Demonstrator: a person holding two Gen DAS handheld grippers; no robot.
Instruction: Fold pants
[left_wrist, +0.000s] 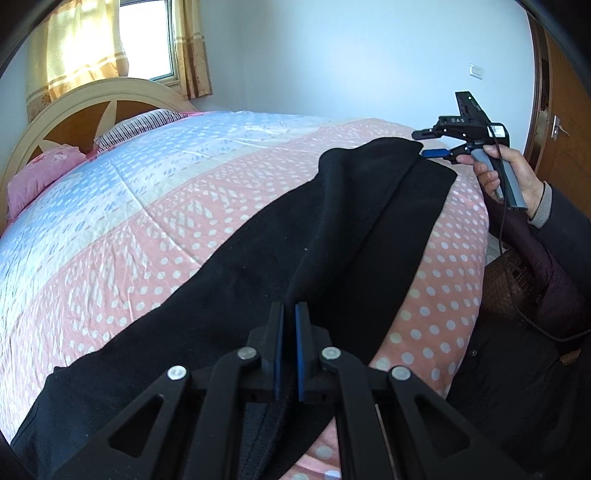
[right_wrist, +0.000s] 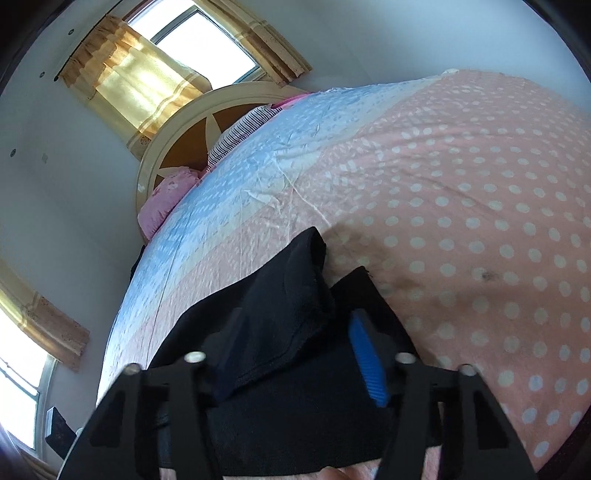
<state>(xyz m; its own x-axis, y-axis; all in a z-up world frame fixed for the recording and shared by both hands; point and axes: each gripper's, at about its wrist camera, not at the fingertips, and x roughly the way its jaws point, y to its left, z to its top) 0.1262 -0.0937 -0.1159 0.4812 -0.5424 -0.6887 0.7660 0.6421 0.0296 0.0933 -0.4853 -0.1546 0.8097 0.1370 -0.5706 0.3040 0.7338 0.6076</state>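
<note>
Black pants (left_wrist: 277, 240) lie lengthwise on the bed, one leg folded over the other. My left gripper (left_wrist: 290, 332) is at the near, wide end of the pants; its blue pads are drawn together on a ridge of the black cloth. My right gripper (left_wrist: 421, 144), held by a hand (left_wrist: 517, 177), is at the far leg ends. In the right wrist view this right gripper (right_wrist: 297, 317) stands open, with the upper leg's hem (right_wrist: 291, 280) lying loose between its fingers and resting against the left one. The blue pad (right_wrist: 369, 365) is clear of the cloth.
The bed has a pink dotted and pale blue quilt (left_wrist: 147, 206). Pillows (left_wrist: 44, 173) lie against a round headboard (left_wrist: 74, 107) under a curtained window (left_wrist: 147, 40). A wooden door (left_wrist: 557, 110) stands at the right. The person's dark sleeve (left_wrist: 546, 266) is beside the bed's edge.
</note>
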